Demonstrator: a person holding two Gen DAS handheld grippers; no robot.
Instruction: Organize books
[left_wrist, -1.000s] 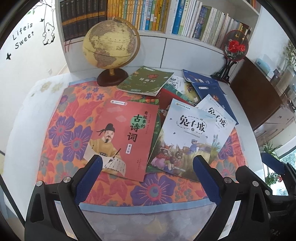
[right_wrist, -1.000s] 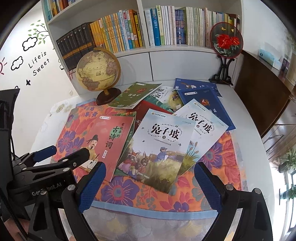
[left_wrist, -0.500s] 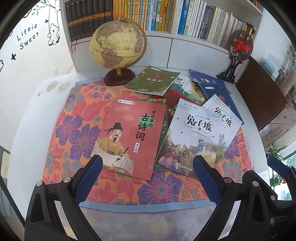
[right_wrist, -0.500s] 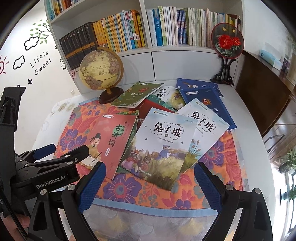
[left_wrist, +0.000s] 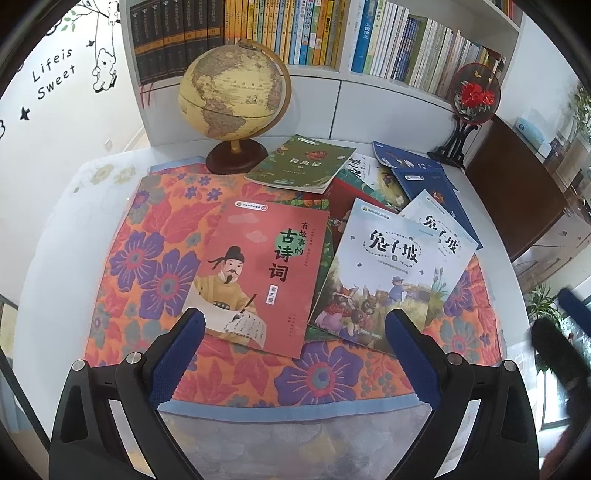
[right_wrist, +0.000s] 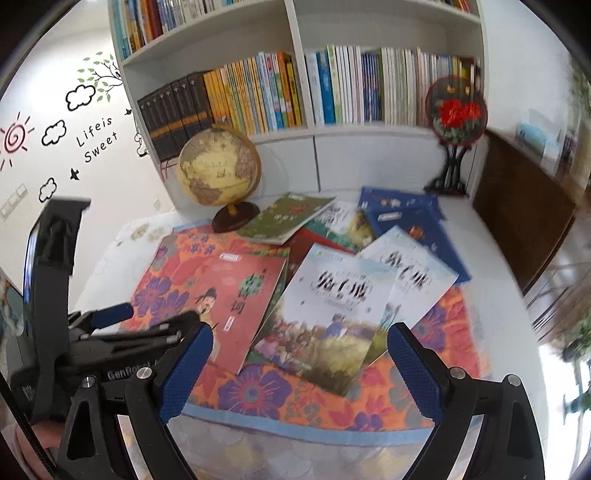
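Observation:
Several thin books lie scattered on a floral cloth (left_wrist: 147, 258) over a white table. A red book with a robed man on its cover (left_wrist: 258, 273) (right_wrist: 221, 295) is nearest on the left. A pale book with rabbits (left_wrist: 384, 273) (right_wrist: 332, 314) overlaps a second copy (left_wrist: 443, 232). A green book (left_wrist: 303, 162) (right_wrist: 288, 218) and blue books (left_wrist: 417, 173) (right_wrist: 402, 214) lie further back. My left gripper (left_wrist: 295, 354) hangs open above the cloth's near edge. My right gripper (right_wrist: 299, 365) is open too, holding nothing. The left gripper's body (right_wrist: 110, 343) shows low on the left in the right wrist view.
A globe on a wooden stand (left_wrist: 236, 107) (right_wrist: 218, 173) stands at the back of the table. A round fan ornament with red flowers (left_wrist: 474, 96) (right_wrist: 456, 110) is at the back right. Filled bookshelves (left_wrist: 332, 37) line the wall. A dark wooden cabinet (left_wrist: 517, 184) is to the right.
Both cameras have tilted up and drawn back a little, so more shelf shows. The right wrist view is now blurred from motion. The books have not moved.

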